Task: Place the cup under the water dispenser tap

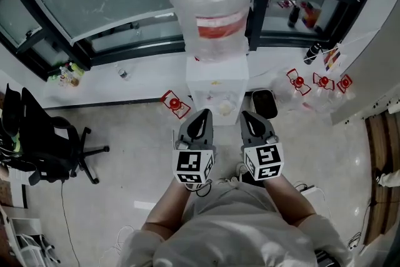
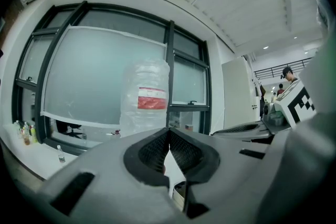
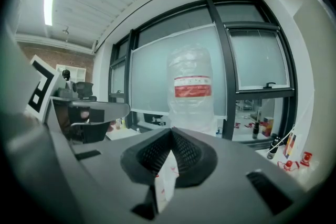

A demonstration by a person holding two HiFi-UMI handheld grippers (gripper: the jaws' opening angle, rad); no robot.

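The white water dispenser (image 1: 215, 81) stands against the window wall and carries a big clear bottle (image 1: 211, 3) with a red label. A pale round thing (image 1: 225, 108), perhaps the cup, sits in its tap recess. My left gripper (image 1: 201, 117) and right gripper (image 1: 249, 117) are held side by side just in front of the dispenser, both pointing at it. In the left gripper view the left gripper (image 2: 169, 139) is shut and empty, with the bottle (image 2: 147, 97) behind it and a rim-like edge (image 2: 179, 195) below. The right gripper (image 3: 171, 139) also looks shut, holding nothing, below the bottle (image 3: 192, 94).
A black office chair (image 1: 44, 147) stands at the left. Red-handled clear jugs (image 1: 319, 81) lie on the floor to the dispenser's right, another (image 1: 175, 103) to its left, and a black box (image 1: 264, 103) beside it. Small bottles (image 1: 69, 75) line the window ledge. Cables trail on the floor.
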